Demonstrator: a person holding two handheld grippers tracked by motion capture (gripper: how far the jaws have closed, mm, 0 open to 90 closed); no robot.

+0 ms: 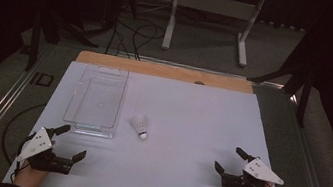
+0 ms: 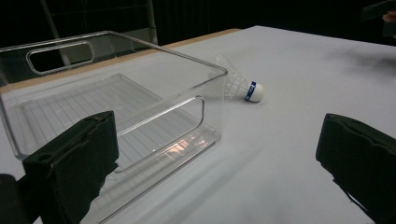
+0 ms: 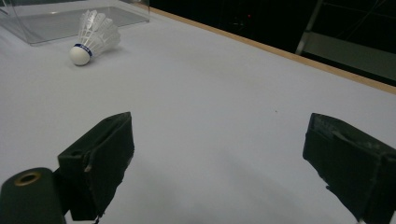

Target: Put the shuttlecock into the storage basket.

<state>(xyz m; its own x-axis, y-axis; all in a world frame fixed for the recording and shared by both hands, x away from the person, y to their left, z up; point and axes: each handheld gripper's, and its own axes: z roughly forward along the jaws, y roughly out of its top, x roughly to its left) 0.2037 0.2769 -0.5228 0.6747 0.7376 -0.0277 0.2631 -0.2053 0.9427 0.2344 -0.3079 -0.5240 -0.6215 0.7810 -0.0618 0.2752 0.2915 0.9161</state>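
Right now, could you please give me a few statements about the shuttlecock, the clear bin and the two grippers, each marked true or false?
1. The shuttlecock lies inside the clear bin. False: it lies on the table, beside the bin.
2. The left gripper is open and holds nothing. True.
3. The right gripper is shut on the shuttlecock. False: it is open, apart from it.
4. The bin holds nothing. True.
5. The shuttlecock stands upright on its cork. False: it lies on its side.

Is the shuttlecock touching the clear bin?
Apart. The high view shows a strip of bare white table between the shuttlecock and the clear bin's right wall; it lies on its side just beside the bin.
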